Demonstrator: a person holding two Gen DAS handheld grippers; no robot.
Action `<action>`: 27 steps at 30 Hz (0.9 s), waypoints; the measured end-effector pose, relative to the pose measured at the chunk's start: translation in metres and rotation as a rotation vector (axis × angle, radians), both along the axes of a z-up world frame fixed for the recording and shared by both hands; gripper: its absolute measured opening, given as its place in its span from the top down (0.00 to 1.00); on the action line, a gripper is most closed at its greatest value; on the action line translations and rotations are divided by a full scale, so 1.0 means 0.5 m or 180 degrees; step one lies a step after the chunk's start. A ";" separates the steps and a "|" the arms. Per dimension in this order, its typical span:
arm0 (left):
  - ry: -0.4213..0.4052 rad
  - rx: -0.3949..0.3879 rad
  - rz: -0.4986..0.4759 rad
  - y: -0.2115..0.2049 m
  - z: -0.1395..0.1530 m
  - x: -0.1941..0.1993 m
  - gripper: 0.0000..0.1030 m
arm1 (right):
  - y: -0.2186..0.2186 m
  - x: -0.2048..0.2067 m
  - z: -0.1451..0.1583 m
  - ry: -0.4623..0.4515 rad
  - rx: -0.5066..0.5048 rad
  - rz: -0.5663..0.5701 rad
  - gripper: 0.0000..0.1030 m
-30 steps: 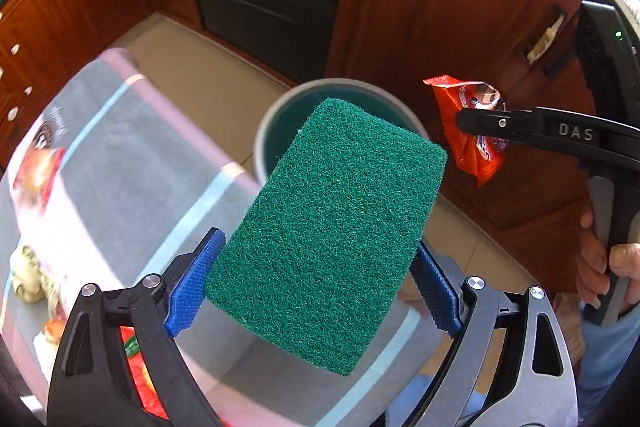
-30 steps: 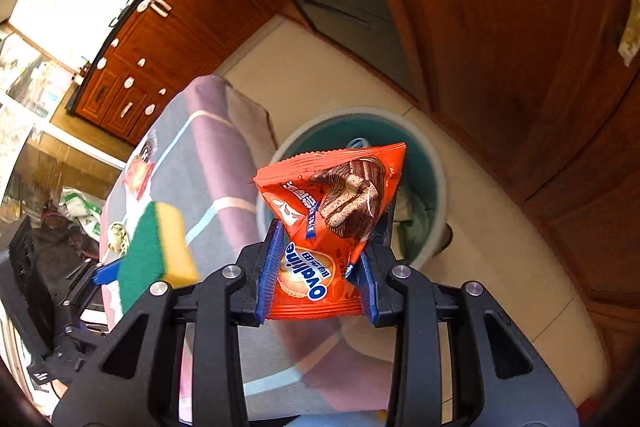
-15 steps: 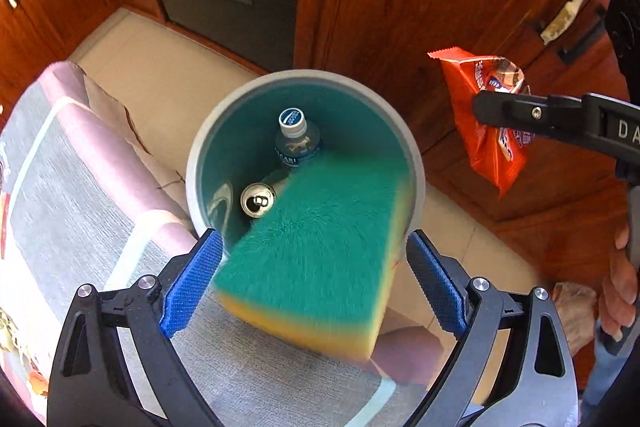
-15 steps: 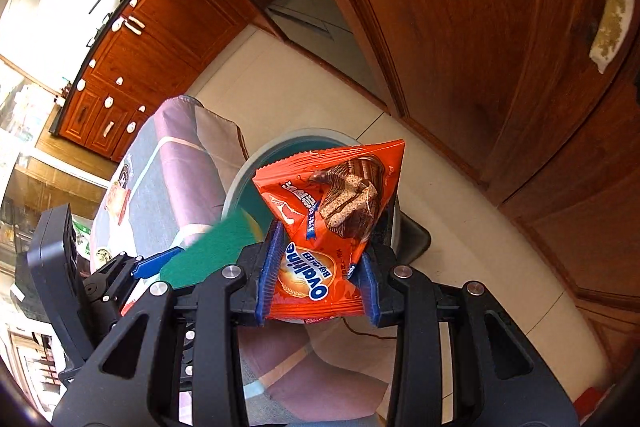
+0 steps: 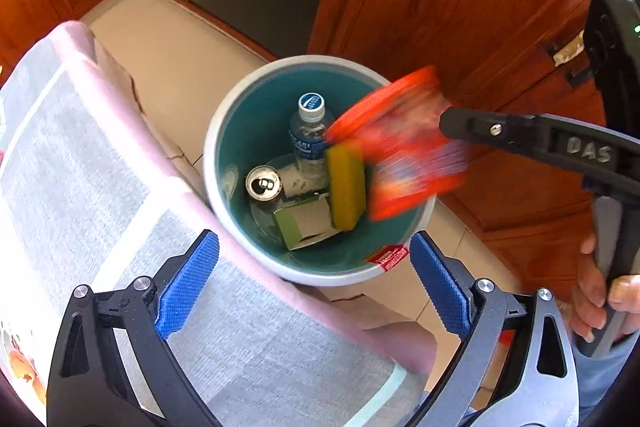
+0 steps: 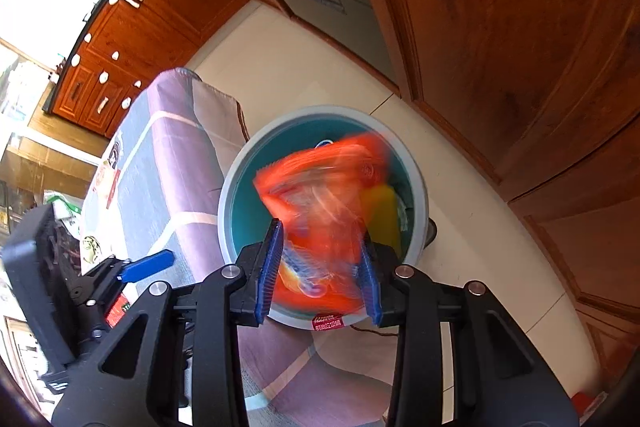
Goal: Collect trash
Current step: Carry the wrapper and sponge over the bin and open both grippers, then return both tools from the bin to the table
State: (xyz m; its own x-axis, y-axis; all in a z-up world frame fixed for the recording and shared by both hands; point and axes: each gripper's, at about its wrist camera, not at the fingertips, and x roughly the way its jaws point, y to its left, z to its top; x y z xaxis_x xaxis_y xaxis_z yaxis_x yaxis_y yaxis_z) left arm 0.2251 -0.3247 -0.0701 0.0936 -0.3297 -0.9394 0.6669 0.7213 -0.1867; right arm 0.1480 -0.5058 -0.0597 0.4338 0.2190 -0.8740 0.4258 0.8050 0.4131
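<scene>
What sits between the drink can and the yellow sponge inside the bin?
A small green-and-white carton lies between the can and the sponge, on the floor of the bin. The left wrist view shows it.

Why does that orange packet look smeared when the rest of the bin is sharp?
Left wrist view: the orange packet is streaked by motion blur, while the bottle, can and sponge in the bin stay crisp. Right wrist view: same smear on the packet between the right tongs; the window, upper left, is blown out white.
</scene>
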 end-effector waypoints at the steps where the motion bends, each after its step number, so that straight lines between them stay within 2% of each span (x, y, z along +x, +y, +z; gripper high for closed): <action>1: 0.0002 -0.0017 0.0028 0.003 0.006 -0.002 0.06 | 0.004 0.005 -0.004 0.0014 0.0001 0.0014 0.66; 8: 0.0024 -0.0088 0.0202 0.035 0.017 0.002 0.05 | 0.040 0.033 -0.026 0.0089 0.0009 0.0120 0.66; 10: 0.0047 -0.0105 0.0231 0.043 0.016 0.004 0.05 | 0.046 0.036 -0.024 0.0080 -0.0032 0.0109 0.56; 12: 0.0050 -0.0116 0.0252 0.050 0.018 0.005 0.04 | 0.051 0.037 -0.019 0.0063 -0.0064 0.0084 0.29; 16: 0.0077 -0.0156 0.0292 0.061 0.024 0.000 0.04 | 0.052 0.034 -0.019 0.0157 -0.0013 -0.0020 0.15; 20: 0.0082 -0.0183 0.0321 0.078 0.034 -0.013 0.04 | 0.054 0.027 -0.022 0.0257 -0.0059 -0.0119 0.15; 27: 0.0091 -0.0224 0.0448 0.140 0.051 -0.042 0.04 | 0.096 0.013 -0.013 0.0307 -0.0068 -0.0028 0.15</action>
State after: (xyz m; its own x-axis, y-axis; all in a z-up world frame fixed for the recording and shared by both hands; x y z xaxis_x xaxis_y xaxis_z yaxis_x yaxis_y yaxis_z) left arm 0.2042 -0.2546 -0.0446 0.1172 -0.3802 -0.9175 0.5540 0.7917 -0.2573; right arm 0.1546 -0.4579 -0.0661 0.3491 0.1964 -0.9163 0.4699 0.8093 0.3525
